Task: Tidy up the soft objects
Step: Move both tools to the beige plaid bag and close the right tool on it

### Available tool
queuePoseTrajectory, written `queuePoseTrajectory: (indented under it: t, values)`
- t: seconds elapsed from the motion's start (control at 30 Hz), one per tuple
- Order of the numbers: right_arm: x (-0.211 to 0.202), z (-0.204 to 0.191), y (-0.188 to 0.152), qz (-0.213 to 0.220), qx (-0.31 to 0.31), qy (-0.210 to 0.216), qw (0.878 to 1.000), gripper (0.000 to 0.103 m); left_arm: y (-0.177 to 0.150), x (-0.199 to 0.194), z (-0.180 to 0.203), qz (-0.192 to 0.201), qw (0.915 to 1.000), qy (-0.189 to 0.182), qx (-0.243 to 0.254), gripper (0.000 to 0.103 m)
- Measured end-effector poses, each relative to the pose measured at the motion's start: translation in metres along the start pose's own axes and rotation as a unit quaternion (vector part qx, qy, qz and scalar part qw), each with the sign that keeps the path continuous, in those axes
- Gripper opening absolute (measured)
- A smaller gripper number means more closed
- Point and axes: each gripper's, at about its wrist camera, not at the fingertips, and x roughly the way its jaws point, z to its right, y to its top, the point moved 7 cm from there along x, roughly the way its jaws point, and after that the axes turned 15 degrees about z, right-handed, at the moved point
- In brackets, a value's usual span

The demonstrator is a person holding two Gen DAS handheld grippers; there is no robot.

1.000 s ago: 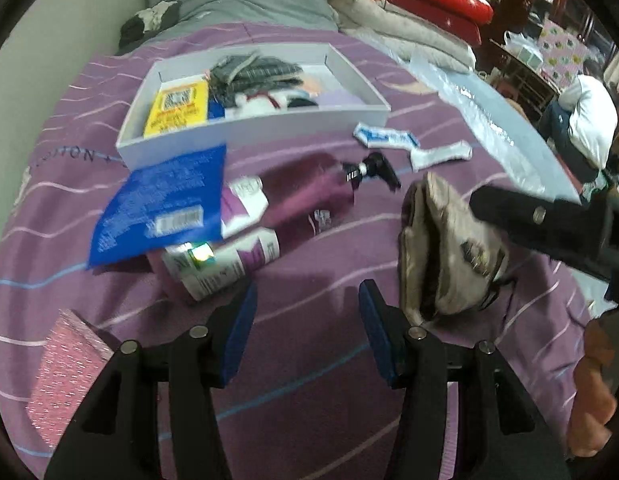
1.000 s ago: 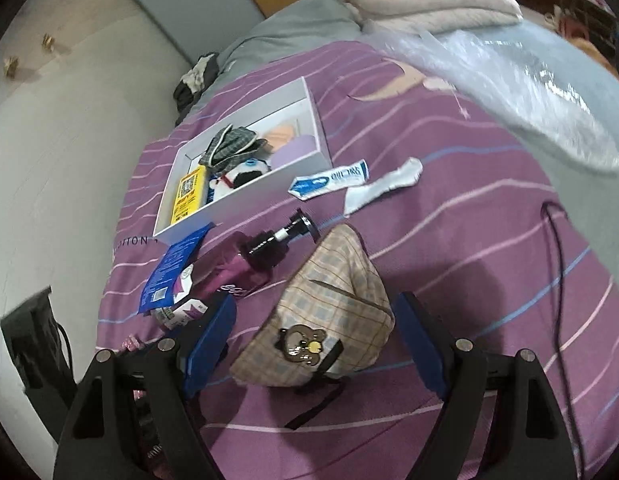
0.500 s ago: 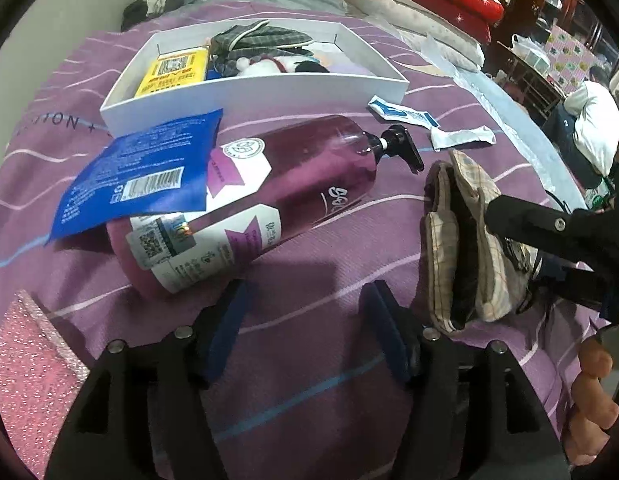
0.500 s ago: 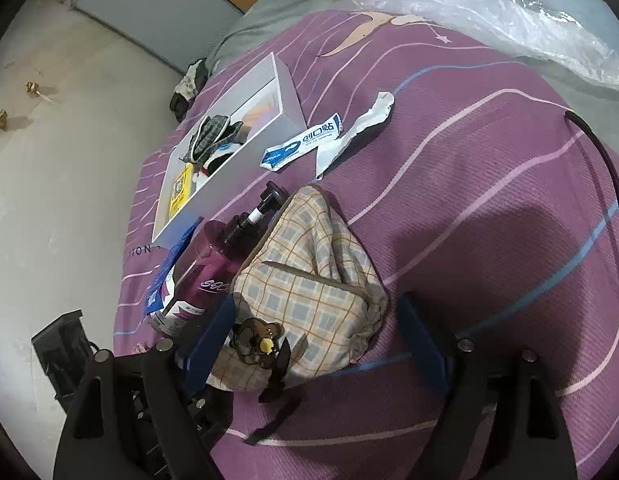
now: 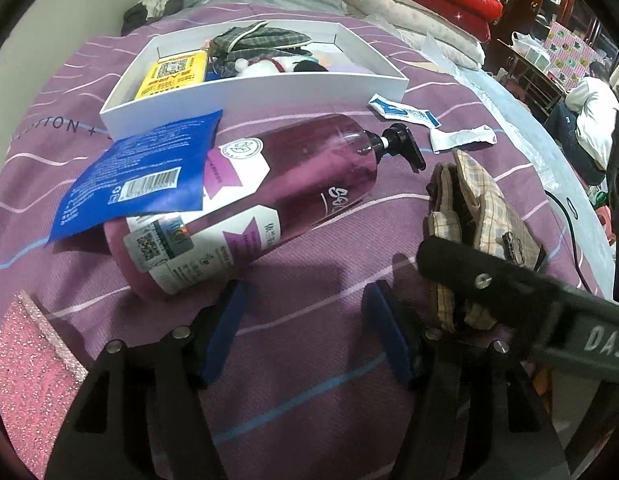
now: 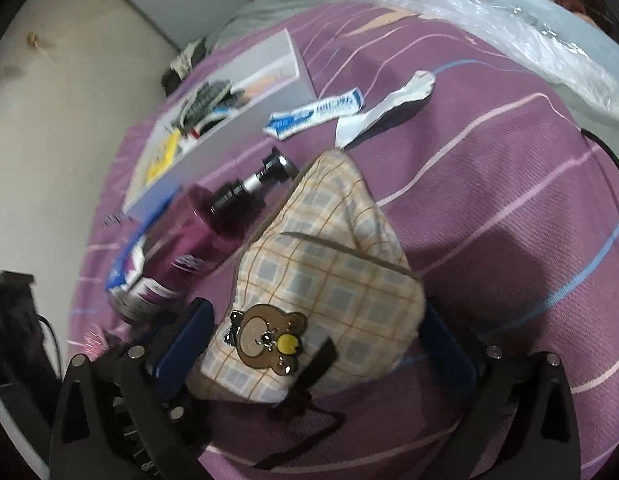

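I am opening my right tongs [image 6: 309,344] around the plaid pouch [image 6: 325,272], not yet pressing; next, clench it, carry to the white box [image 5: 245,88]. Left tongs [image 5: 305,332] are hanging released, empty.

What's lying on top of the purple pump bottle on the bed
A blue packet lies across the label end of the purple pump bottle, covering part of the white label. What the packet hides underneath cannot be seen. The pump end is uncovered.

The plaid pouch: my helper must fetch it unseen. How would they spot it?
On the purple striped bedspread, look right of the lying purple pump bottle. The plaid pouch sits between the right gripper's opening jaws; only it bears a brown bear badge.
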Motion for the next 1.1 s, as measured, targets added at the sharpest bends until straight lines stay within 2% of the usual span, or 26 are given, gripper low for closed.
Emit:
queuePoseTrajectory:
  t: [0.2, 0.33, 0.43, 0.57, 0.87, 1.1]
  values:
    - [0.003, -0.004, -0.003, -0.003, -0.023, -0.017, 1.0, 0.103, 0.0, 0.0, 0.0, 0.0, 1.0, 0.0, 0.0, 0.066]
    - [-0.001, -0.001, -0.002, 0.009, -0.005, -0.001, 1.0, 0.102, 0.0, 0.0, 0.0, 0.0, 1.0, 0.0, 0.0, 0.066]
    - [-0.006, 0.002, 0.001, 0.024, 0.008, 0.001, 1.0, 0.096, 0.0, 0.0, 0.0, 0.0, 1.0, 0.0, 0.0, 0.066]
    - [-0.015, 0.006, 0.005, 0.046, 0.017, -0.006, 0.999, 0.076, 0.0, 0.0, 0.0, 0.0, 1.0, -0.001, -0.001, 0.066]
    - [-0.023, 0.004, 0.007, 0.068, -0.002, -0.018, 0.998, 0.065, 0.0, 0.0, 0.0, 0.0, 1.0, -0.001, -0.001, 0.066]
    - [-0.028, -0.001, 0.01, 0.089, -0.014, -0.015, 0.996, 0.06, 0.0, -0.001, 0.0, 0.002, 1.0, -0.003, -0.003, 0.067]
